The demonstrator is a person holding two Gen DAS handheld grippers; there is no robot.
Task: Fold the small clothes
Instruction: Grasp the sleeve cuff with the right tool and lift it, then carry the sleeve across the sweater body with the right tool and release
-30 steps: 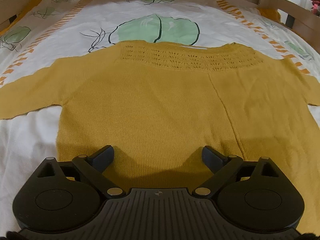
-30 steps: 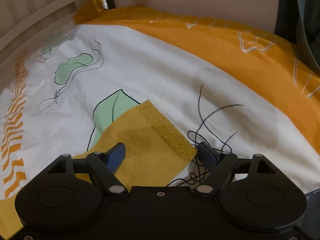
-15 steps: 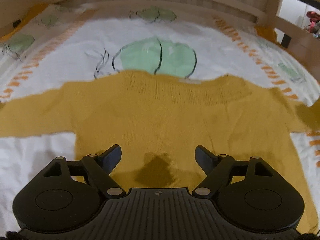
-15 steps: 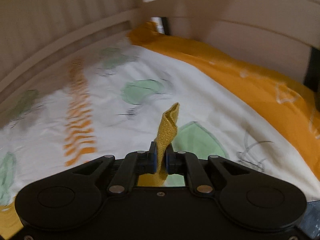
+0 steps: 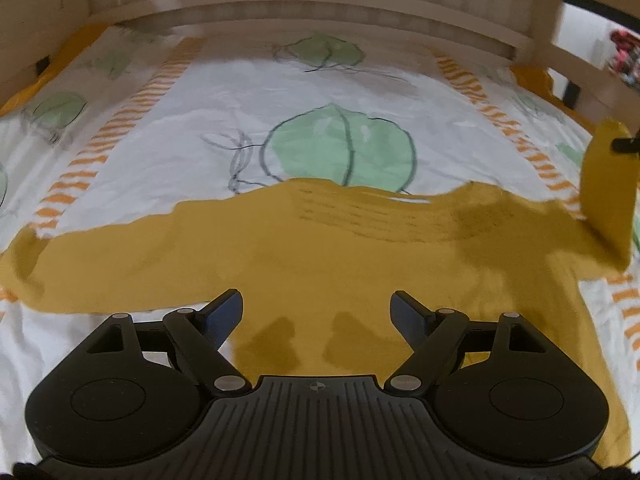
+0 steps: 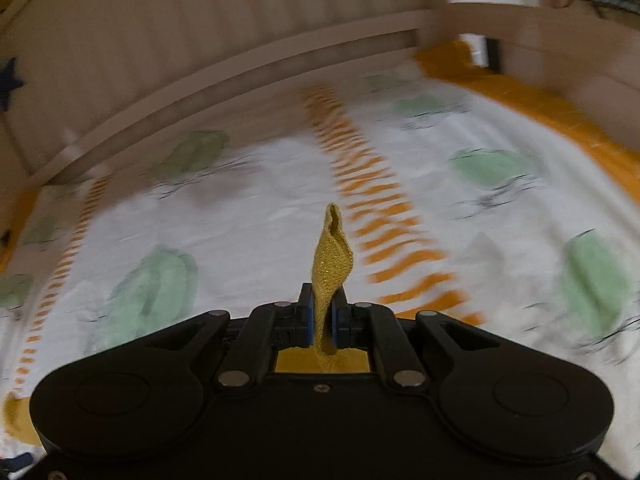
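While the white bedsheet printed with green leaves and orange dashed stripes [image 5: 192, 128] fills both views, a pale wooden slatted bed frame [image 5: 320, 4] runs along its far edge, with an orange border of bedding [image 6: 540, 100] on the right side in the right wrist view. Mustard-yellow knitted small sweater [image 5: 320, 264] lies flat on the sheet, body toward the camera, openwork neckline band at the far side, left sleeve stretched flat out to the left edge of the left wrist view. Right sleeve [image 5: 608, 184] is lifted off the sheet at the far right of that view, hanging upright from a dark tip that pinches its top end. Left gripper [image 5: 316, 312] hovers above the sweater's lower body, fingers spread wide, nothing between them, not touching the knit; two soft shadows fall on the fabric just ahead of it. Right gripper [image 6: 323, 316] has its fingers clamped tight on the glittery yellow cuff of the sleeve [image 6: 332, 264], which sticks up and forward from between the blue pads [image 6: 307, 316] in a folded strip; more yellow knit shows below the pads. Right wrist view background is motion-blurred.
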